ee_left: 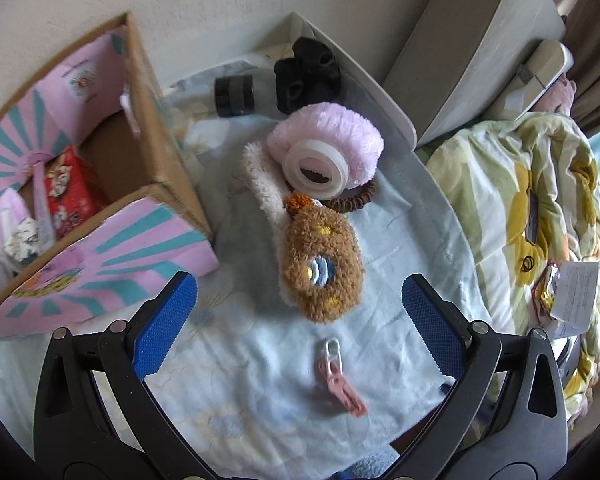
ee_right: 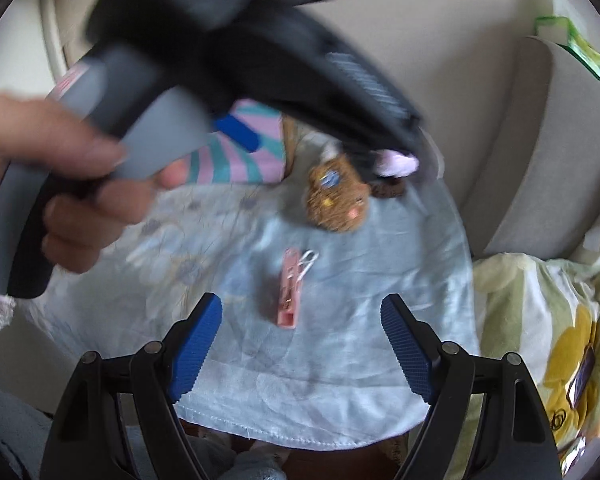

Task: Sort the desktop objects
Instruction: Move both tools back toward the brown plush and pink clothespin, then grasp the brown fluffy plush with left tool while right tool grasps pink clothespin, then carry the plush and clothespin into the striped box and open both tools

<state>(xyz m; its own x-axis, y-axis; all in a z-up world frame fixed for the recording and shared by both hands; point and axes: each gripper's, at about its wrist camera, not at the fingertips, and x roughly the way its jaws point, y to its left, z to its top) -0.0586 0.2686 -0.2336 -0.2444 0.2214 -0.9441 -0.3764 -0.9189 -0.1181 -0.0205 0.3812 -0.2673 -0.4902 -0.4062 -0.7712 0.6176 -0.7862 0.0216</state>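
Observation:
A brown plush headband [ee_left: 320,264] lies mid-table on the pale blue cloth [ee_left: 400,240], with a pink fluffy piece [ee_left: 332,136], a white ring [ee_left: 316,170] and a brown hair tie [ee_left: 356,198] behind it. A pink clothes peg [ee_left: 340,380] lies near me. My left gripper [ee_left: 300,320] is open and empty above the cloth, just short of the headband. My right gripper [ee_right: 300,344] is open and empty, with the peg [ee_right: 290,292] just ahead of it. The headband [ee_right: 336,196] lies farther off. The left gripper body and a hand [ee_right: 80,184] fill the upper left.
An open cardboard box [ee_left: 148,120] with pink and teal flaps stands at the left, holding a red packet [ee_left: 66,188]. A black roll [ee_left: 234,96] and a black cloth item [ee_left: 306,76] lie at the back. A flowered quilt [ee_left: 532,220] lies to the right.

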